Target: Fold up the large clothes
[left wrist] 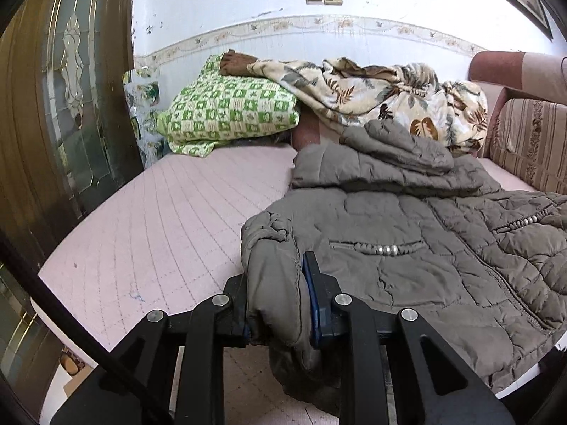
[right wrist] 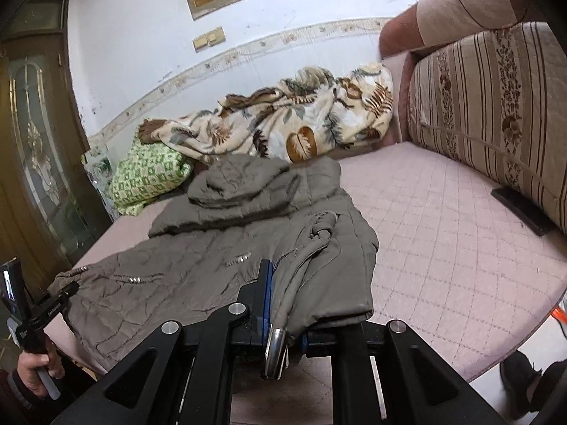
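Note:
A large grey-brown quilted hooded jacket [left wrist: 407, 241] lies front-up on the pink quilted bed [left wrist: 170, 219], hood toward the wall. My left gripper [left wrist: 278, 301] is shut on the jacket's left bottom corner at the bed's near edge. In the right wrist view the same jacket [right wrist: 219, 248] fills the left half of the pink bed [right wrist: 443, 255]. My right gripper [right wrist: 283, 304] is shut on the jacket's right bottom edge, with a belt and its metal tip [right wrist: 274, 350] hanging between the fingers. The left gripper also shows at the far left [right wrist: 46, 315].
A green checked pillow [left wrist: 230, 109] and a leaf-print blanket [left wrist: 372, 92] lie by the wall behind the jacket. A striped sofa-back cushion [right wrist: 496, 106] lines the right side, with a dark flat object [right wrist: 521, 210] beside it. A wooden glass-panel door [left wrist: 71, 106] stands left.

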Tool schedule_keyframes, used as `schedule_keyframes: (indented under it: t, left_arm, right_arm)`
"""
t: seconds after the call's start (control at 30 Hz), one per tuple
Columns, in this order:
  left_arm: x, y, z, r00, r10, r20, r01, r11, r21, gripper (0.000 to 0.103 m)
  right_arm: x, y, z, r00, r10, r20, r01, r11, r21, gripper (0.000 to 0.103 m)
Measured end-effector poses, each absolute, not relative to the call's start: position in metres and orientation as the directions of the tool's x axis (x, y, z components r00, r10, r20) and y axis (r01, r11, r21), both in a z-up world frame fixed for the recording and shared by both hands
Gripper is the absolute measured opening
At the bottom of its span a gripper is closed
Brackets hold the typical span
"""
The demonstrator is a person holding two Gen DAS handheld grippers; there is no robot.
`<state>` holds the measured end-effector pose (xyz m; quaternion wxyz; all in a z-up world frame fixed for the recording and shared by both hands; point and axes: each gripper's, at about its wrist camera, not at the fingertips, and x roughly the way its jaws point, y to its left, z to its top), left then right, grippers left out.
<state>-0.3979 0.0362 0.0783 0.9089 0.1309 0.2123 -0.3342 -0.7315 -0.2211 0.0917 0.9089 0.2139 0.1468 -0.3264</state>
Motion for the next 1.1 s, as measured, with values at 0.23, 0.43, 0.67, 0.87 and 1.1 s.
schedule_keyframes:
  t: [0.23,0.43,0.67,0.87,1.1]
  left_arm:
    - [-0.378,0.032,0.121,0.665,-0.592,-0.456,0.685,0.727,0.055,0.023]
    - [-0.350,0.012,0.165,0.645,-0.632,-0.429,0.704,0.710,0.013,0.024]
    - [-0.323,-0.036,0.206,0.670,-0.650,-0.359,0.706,0.707,0.039,0.026]
    - [-0.281,-0.094,0.233,0.706,-0.634,-0.315,0.683,0.727,0.068,0.028]
    - [-0.202,-0.173,0.244,0.748,-0.577,-0.329,0.630,0.773,0.077,0.028]
  right_arm:
    - [-0.729,-0.223,0.133,0.776,-0.530,-0.342,0.622,0.735,0.271,0.012]
    - [-0.718,-0.246,0.164,0.788,-0.539,-0.297,0.611,0.742,0.276,0.012]
    - [-0.696,-0.283,0.192,0.790,-0.553,-0.266,0.612,0.739,0.281,0.012]
    - [-0.659,-0.338,0.216,0.788,-0.557,-0.260,0.614,0.733,0.292,0.012]
    - [-0.581,-0.416,0.229,0.782,-0.544,-0.304,0.619,0.734,0.280,0.012]
